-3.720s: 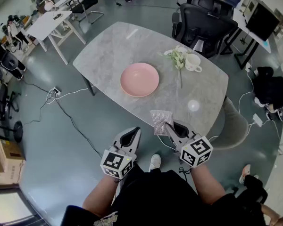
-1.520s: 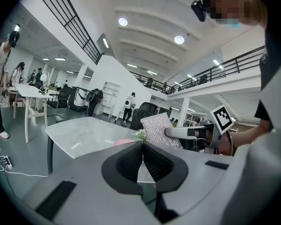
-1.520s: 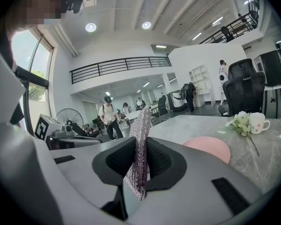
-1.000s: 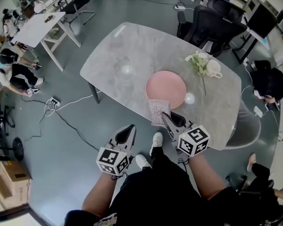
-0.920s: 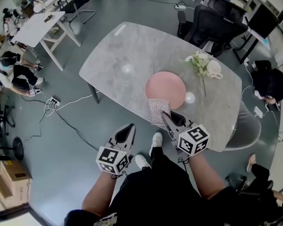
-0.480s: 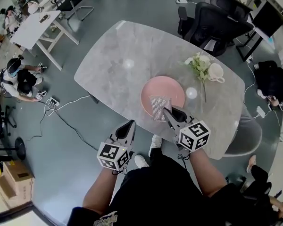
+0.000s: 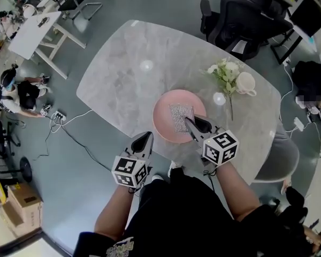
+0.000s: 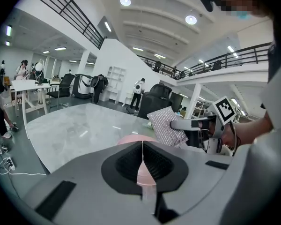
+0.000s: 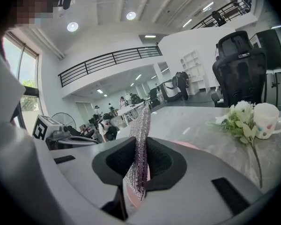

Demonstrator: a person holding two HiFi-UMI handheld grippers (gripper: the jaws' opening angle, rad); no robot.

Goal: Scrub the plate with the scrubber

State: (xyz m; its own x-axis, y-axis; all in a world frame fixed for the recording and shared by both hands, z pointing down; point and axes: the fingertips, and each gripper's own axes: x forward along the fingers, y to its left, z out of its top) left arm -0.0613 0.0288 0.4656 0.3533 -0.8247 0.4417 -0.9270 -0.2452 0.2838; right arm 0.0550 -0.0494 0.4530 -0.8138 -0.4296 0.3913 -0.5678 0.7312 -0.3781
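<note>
You have no word, number or brand to read anywhere in these views. The cubes on your left gripper (image 7: 145,136) at 7 o'clock and your right gripper (image 7: 188,121) at 4 o'clock carry only black-and-white square marker patterns, no letters. The white ceramic mug with coloured spots (image 7: 246,83) at 2 o'clock shows no lettering, and the brown cardboard box (image 7: 22,202) at 8 o'clock is too small to read.
</note>
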